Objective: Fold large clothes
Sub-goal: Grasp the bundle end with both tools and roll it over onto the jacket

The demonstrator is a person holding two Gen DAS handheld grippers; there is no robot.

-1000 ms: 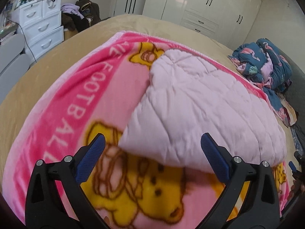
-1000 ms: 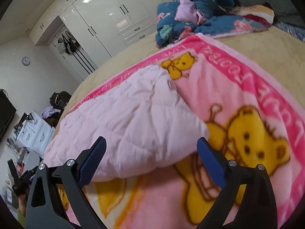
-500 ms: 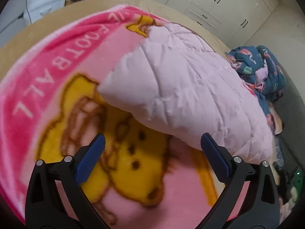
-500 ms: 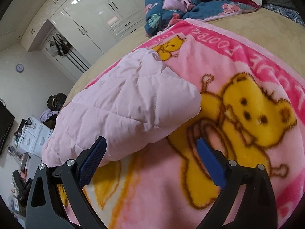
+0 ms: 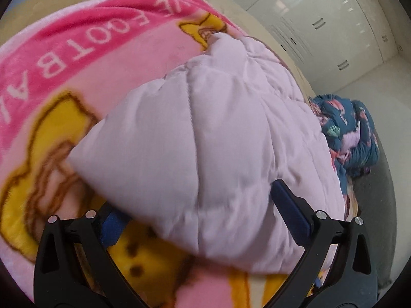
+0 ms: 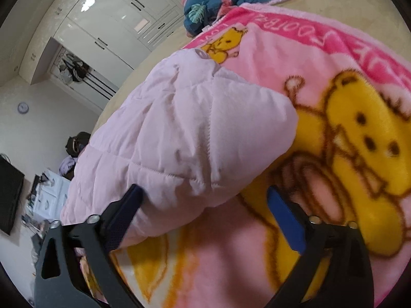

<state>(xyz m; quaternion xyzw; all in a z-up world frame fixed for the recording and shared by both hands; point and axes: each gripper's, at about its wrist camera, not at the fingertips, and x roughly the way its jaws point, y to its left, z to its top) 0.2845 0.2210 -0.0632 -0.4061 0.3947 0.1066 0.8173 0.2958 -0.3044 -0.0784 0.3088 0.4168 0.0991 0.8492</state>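
Both grippers closed in on the jacket (image 5: 205,141). The left gripper (image 5: 203,210) now straddled its near edge — the right gripper (image 6: 205,205) its corner.

Jacket (image 5: 218,133) on blanket (image 5: 64,77)

One quilted pink jacket (image 5: 205,141), one bear blanket (image 5: 64,64), two grippers: left gripper (image 5: 203,213), right gripper (image 6: 205,213).

Left gripper (image 5: 200,213), right gripper (image 6: 205,213): black frames, blue pads (silver screws, 2 per finger).
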